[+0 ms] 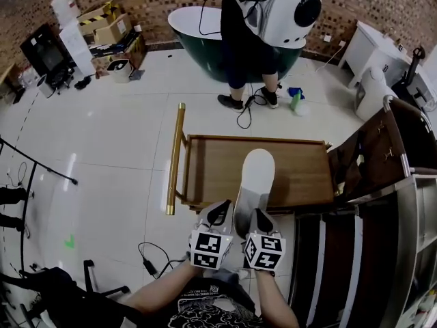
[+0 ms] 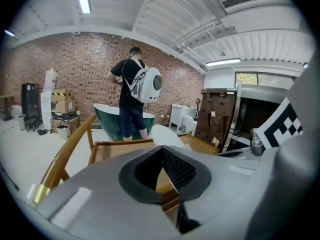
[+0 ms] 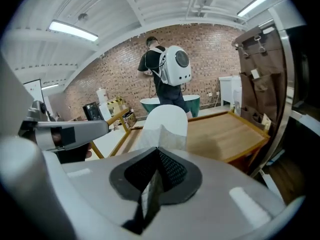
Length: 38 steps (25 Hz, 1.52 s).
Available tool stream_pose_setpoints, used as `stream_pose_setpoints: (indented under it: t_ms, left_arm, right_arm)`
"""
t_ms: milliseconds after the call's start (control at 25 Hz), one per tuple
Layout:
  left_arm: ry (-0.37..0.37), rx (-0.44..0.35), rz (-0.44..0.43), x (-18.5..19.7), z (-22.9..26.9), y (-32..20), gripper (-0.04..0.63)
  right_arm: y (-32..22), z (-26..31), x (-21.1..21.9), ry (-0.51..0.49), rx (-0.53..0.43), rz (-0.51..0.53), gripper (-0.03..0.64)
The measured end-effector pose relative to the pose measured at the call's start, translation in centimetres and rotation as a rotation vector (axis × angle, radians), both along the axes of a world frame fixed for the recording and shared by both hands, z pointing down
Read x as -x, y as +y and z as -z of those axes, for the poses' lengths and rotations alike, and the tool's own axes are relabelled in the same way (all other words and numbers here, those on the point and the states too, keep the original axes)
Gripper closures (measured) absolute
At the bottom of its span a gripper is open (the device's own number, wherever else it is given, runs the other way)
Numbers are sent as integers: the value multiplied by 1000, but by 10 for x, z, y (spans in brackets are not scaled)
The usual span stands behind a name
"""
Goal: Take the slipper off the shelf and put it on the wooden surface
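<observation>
A white slipper (image 1: 254, 180) hangs sole-up over the near edge of the wooden cart top (image 1: 300, 176), toe pointing away from me. My right gripper (image 1: 258, 219) is shut on its heel end; in the right gripper view the slipper (image 3: 165, 126) runs from between the jaws (image 3: 157, 154) out over the wood (image 3: 225, 134). My left gripper (image 1: 220, 214) sits close beside the slipper's left side. In the left gripper view its jaws (image 2: 161, 151) meet at the tips with nothing between them, and the slipper (image 2: 165, 135) shows just beyond, above the wooden top (image 2: 117, 151).
The cart has a brass handle (image 1: 174, 156) on its left. A metal shelf (image 1: 382, 251) and a brown hanging bag (image 1: 372, 156) stand at the right. A person with a white backpack (image 1: 283, 5) stands at a green bathtub (image 1: 205, 39). Cables (image 1: 153, 262) lie on the floor.
</observation>
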<state>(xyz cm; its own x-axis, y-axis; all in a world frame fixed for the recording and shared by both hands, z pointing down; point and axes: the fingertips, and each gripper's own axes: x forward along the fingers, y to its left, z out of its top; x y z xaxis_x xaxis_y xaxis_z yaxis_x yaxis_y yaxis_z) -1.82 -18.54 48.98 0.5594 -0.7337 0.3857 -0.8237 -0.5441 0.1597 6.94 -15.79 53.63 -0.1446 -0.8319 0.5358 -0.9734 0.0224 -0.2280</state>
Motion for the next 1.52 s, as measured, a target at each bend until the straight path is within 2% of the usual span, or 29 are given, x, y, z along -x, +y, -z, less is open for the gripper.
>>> stream_pose_setpoints:
  t_ms: [280, 520, 760, 1000, 1080, 1160, 1360, 1520]
  left_arm:
    - [9, 3, 64, 65, 2, -41, 591]
    - [46, 13, 60, 96, 1, -64, 591]
    - [68, 38, -23, 93, 3, -64, 591]
    - [71, 49, -47, 93, 4, -71, 591]
    - [70, 44, -43, 94, 4, -74, 591]
    - [68, 43, -43, 94, 6, -75, 591]
    - [66, 48, -63, 91, 18, -69, 591]
    - [58, 23, -113, 81, 34, -64, 591]
  right_arm:
    - [-58, -21, 71, 40, 28, 109, 611]
    - [-105, -52, 110, 77, 66, 155, 611]
    - [-136, -71, 133, 79, 97, 145, 607]
    - [-140, -83, 139, 60, 117, 160, 588]
    - [-138, -81, 140, 36, 100, 162, 588]
    - [-138, -74, 140, 14, 79, 163, 543]
    - [-127, -48, 134, 24, 38, 186, 543]
    - [-109, -22, 121, 2, -1, 175, 543]
